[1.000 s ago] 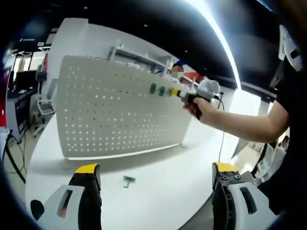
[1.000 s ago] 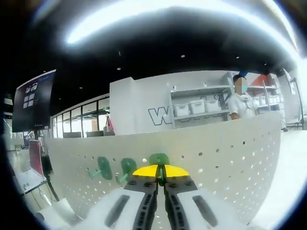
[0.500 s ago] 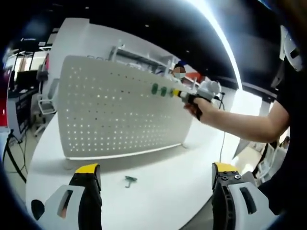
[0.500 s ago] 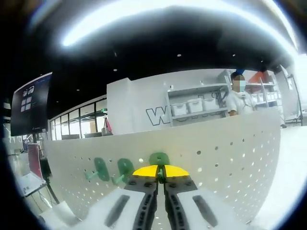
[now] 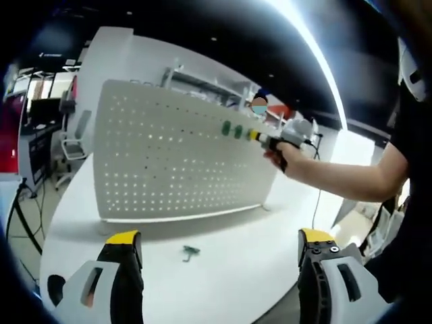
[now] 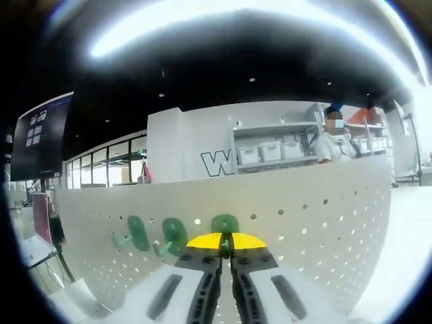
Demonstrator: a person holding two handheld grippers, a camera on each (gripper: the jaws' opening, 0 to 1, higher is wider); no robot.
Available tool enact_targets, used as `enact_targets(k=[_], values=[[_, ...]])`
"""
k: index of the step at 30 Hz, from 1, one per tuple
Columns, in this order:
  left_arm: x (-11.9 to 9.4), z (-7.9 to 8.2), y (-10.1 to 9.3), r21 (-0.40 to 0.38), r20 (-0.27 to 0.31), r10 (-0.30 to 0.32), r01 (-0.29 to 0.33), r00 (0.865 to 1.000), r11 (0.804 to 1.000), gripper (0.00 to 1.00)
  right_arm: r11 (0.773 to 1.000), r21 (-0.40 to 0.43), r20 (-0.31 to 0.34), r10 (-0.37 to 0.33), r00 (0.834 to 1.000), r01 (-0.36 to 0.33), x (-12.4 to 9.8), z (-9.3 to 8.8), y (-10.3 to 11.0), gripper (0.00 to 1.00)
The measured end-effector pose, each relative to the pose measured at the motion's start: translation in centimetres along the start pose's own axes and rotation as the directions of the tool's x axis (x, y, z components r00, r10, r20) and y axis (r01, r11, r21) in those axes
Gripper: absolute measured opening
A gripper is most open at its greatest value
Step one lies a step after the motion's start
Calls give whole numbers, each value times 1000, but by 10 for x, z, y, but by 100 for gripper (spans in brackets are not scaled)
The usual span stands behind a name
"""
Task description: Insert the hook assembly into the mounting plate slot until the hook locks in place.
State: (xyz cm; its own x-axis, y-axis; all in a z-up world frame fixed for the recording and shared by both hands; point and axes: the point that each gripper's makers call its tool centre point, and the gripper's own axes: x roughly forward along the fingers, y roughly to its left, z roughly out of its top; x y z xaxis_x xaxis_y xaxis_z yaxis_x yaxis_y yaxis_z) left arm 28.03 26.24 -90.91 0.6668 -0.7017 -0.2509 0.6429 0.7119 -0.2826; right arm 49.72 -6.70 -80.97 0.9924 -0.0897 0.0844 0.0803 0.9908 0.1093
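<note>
Jaws of the right gripper (image 6: 225, 241) are pressed together on a green hook (image 6: 224, 225), whose round head shows just above the yellow tips, right against the face of the white perforated mounting plate (image 6: 317, 223). Two more green hooks already sit in the plate to the left of it in the right gripper view, the nearer hook (image 6: 173, 233) just beside the held one and the farther hook (image 6: 136, 233) beyond that, both with short stems reaching out from the board. In the left gripper view the right gripper (image 5: 260, 137) is seen from the side, held by a hand (image 5: 278, 154) at the upper part of the upright mounting plate (image 5: 169, 169), with the two green heads in a row just left of its yellow tip.

Left gripper (image 5: 219, 246) has its jaws wide apart with nothing between them, low over the white desk (image 5: 229, 277). A spare green hook (image 5: 190, 253) lies on the desk in front of the plate, between the two jaws in that view and well apart from both.

Behind the plate in the right gripper view stand shelves with bins (image 6: 270, 152), and a person (image 6: 334, 142) is beside them.
</note>
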Motion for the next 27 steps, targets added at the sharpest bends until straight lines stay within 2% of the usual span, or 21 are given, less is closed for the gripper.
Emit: enact_targets(k=[5,14,20,24,25,26,27], values=[[-2,-5,2,-13,-2,10,-10,1000,1000,98,999,-39,-5,-5,1000,5,-1,0,0,1],[-5,-12,6,-11,-20,27,-27,999,1000,98,999,-52,19,10,1000,-9,-4,16,0,8],[-6,-18,9,-5,-41,42,-42,998,999,98,998,-60,52,23,998,-20,-15,34,-1,11],[-7,-20,10,-1,-53,52,-53,997,999,99,995,-95,92,29,995,-20,-22,54,-3,11],[-7,-22,11,-4,-64,62,-62,996,998,99,995,-95,98,32,995,-23,-24,59,-3,11],[-8,-28,13,8,-102,70,-69,992,998,99,995,-95,102,34,994,-25,-25,63,-2,11],[-8,-29,13,12,-104,70,-69,992,998,99,995,-96,113,43,993,-32,-27,70,-2,12]])
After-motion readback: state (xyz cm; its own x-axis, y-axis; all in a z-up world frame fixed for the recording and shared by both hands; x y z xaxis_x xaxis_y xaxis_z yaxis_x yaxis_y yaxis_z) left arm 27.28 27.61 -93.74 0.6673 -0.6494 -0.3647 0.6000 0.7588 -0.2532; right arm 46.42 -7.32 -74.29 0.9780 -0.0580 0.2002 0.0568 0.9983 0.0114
